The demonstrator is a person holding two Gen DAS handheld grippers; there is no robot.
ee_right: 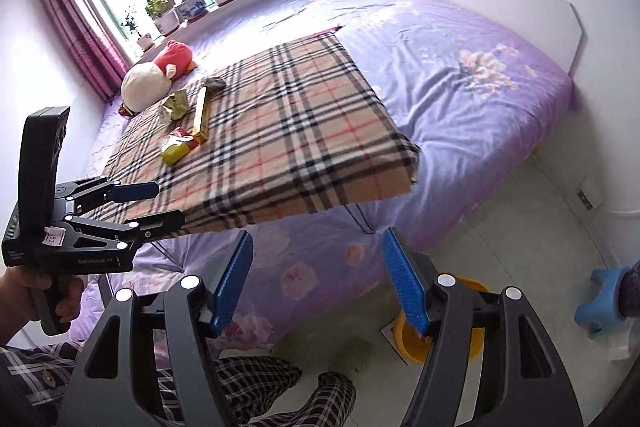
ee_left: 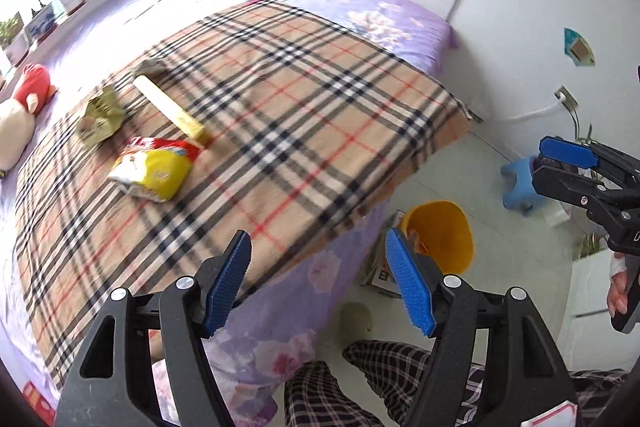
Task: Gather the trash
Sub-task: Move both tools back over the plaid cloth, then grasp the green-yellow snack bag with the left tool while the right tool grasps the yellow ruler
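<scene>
Lying on a plaid blanket (ee_left: 280, 115) over the bed (ee_right: 460, 75), trash wrappers (ee_left: 154, 167) are sitting far-left; floor and yellow bin (ee_left: 440, 235) lie right. Both tools, left (ee_left: 318, 283) and right (ee_right: 316, 281), are gaping empty.

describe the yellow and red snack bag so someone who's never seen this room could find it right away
Start at the big bed with the purple sheet and find the tan plaid blanket spread over it. A small cluster of litter lies on the blanket toward the window side; the snack bag is the piece nearest the blanket's front edge. It is puffy, bright yellow with a red end, unlike the olive crumpled wrapper and the long pale-yellow box beside it.
</scene>
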